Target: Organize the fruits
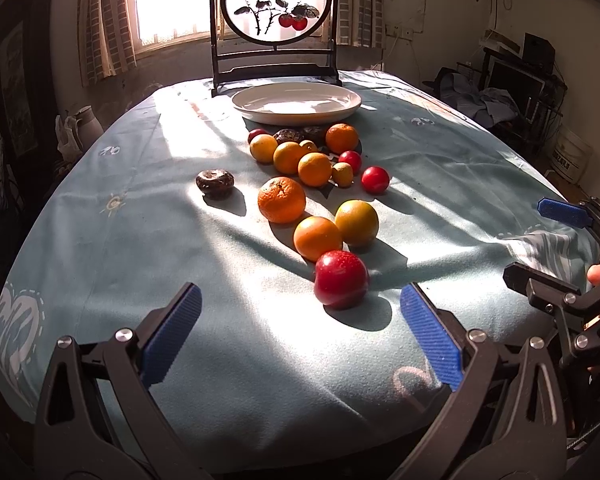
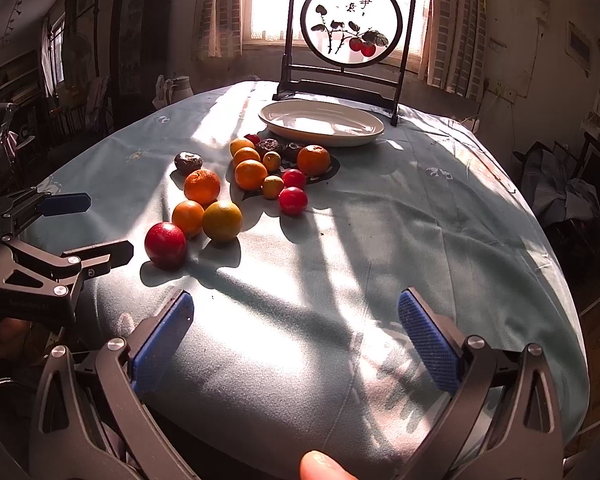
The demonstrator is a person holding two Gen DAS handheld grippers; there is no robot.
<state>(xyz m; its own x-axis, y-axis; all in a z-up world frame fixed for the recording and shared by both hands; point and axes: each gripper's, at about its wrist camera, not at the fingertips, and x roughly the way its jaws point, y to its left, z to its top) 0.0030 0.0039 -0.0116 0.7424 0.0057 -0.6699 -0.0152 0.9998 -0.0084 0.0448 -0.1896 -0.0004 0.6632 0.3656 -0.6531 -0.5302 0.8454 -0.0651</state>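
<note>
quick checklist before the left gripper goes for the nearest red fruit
1. Left gripper open, holding nothing: ok.
2. Nearest red fruit ahead of the left gripper, a little right of centre, nothing between them: ok.
3. Clearance around it: not ok, an orange sits right behind it, maybe touching.
4. White plate holds no fruit: ok.
5. Right gripper open and off to the side: ok.
6. Tablecloth flat under the fruit: cannot tell, it shows folds.
</note>
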